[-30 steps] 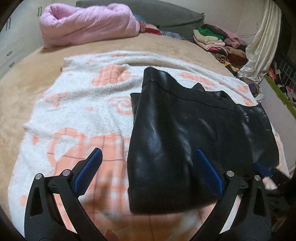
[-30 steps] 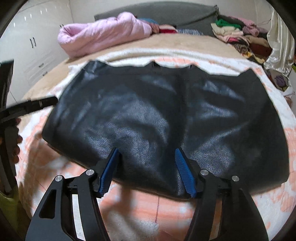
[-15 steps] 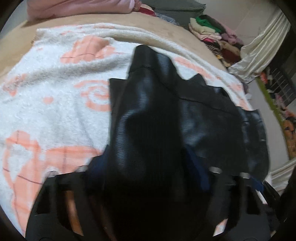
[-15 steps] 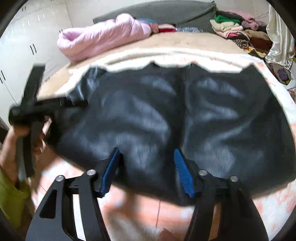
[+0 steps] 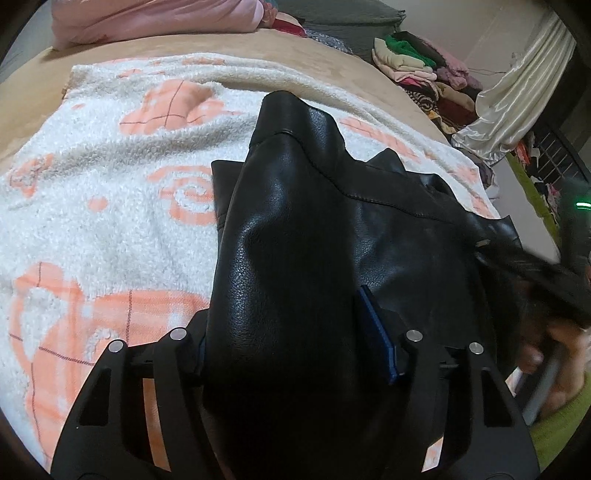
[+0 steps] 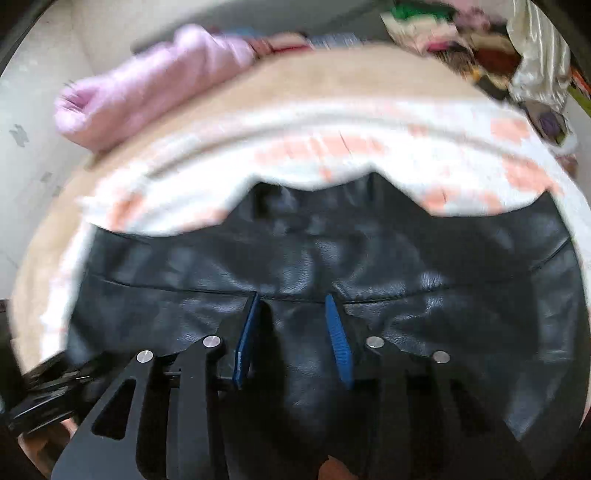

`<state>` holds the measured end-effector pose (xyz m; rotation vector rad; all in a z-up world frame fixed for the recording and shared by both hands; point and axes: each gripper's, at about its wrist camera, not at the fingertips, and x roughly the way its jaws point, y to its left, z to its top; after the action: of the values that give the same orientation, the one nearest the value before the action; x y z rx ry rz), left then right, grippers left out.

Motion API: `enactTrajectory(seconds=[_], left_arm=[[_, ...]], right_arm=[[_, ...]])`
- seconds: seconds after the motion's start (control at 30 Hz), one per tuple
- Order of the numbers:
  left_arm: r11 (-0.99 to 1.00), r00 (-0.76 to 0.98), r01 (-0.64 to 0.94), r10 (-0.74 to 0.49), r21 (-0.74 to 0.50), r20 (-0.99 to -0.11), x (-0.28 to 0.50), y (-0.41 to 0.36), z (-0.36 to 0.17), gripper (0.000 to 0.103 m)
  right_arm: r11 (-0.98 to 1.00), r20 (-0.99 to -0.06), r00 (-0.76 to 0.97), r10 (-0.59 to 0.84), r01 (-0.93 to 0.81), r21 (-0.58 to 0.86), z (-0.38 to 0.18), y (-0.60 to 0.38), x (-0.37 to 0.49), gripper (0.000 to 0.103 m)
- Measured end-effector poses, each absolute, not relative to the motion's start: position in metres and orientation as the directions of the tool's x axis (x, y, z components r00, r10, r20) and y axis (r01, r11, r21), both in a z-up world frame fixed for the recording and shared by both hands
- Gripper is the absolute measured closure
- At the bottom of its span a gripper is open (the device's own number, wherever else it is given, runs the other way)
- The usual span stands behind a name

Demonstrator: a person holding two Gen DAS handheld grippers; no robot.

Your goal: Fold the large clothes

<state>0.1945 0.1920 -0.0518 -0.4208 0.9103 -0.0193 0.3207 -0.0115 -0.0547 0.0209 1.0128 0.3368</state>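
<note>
A black leather garment (image 5: 388, 229) lies on a white-and-orange fleece blanket (image 5: 110, 221). My left gripper (image 5: 284, 306) is closing on the garment's left side. A raised ridge of leather fills its jaws, hides the left pad and presses against the blue right pad (image 5: 376, 332). My right gripper (image 6: 291, 299) is over the garment (image 6: 443, 302) near a cross seam, also closing. Leather sits between its blue pads (image 6: 338, 339) with a dark gap on the left. The right gripper (image 5: 535, 280) and the hand holding it blur at the left wrist view's right edge.
A rolled pink quilt (image 5: 147, 22) lies at the bed's far side on a tan cover (image 5: 332, 62). A pile of clothes (image 5: 424, 62) and a cream curtain (image 5: 517, 99) stand at the far right. The left gripper (image 6: 40, 398) shows at the right wrist view's lower left.
The left gripper dropped onto the garment's left edge and narrowed around a bunched ridge of leather. The right gripper moved from the near hem further over the garment, its jaws narrowing.
</note>
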Motion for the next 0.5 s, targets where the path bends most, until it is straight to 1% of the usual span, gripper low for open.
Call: enactTrajectory(seconds=[0.07,0.17,0.27,0.37,0.43,0.5], left_arm=[[0.92,0.623,-0.158,-0.189,-0.359,-0.759,0.193,0.193,-0.05,0.048],[0.917,0.624,-0.164,-0.188,-0.362,-0.759,0.194,0.193,-0.048,0.048],[0.912,0.623,-0.164,-0.199,-0.376,-0.757,0.193,0.196,-0.047,0.048],[0.909,0.623,-0.166,-0.205,-0.384,-0.755,0.193,0.198,-0.046,0.048],[0.909,0.623,-0.166,-0.205,-0.384,-0.755,0.193,0.198,-0.046,0.048],[0.907,0.625,-0.168,-0.204,-0.385,-0.753,0.192,0.198,-0.046,0.048]], right_arm=[[0.954,-0.833,0.483,0.272,-0.251,0.166,-0.071,-0.01,0.325,0.069],[0.956,-0.825,0.511,0.242,-0.272,0.112,-0.07,-0.005,0.317,0.07],[0.949,-0.811,0.516,0.275,-0.28,0.144,-0.054,-0.011,0.306,0.069],[0.93,-0.751,0.576,0.322,-0.34,0.138,-0.031,-0.015,0.271,0.068],[0.923,-0.729,0.595,0.338,-0.36,0.135,-0.027,-0.019,0.246,0.068],[0.922,-0.735,0.581,0.349,-0.353,0.158,-0.032,-0.024,0.231,0.068]])
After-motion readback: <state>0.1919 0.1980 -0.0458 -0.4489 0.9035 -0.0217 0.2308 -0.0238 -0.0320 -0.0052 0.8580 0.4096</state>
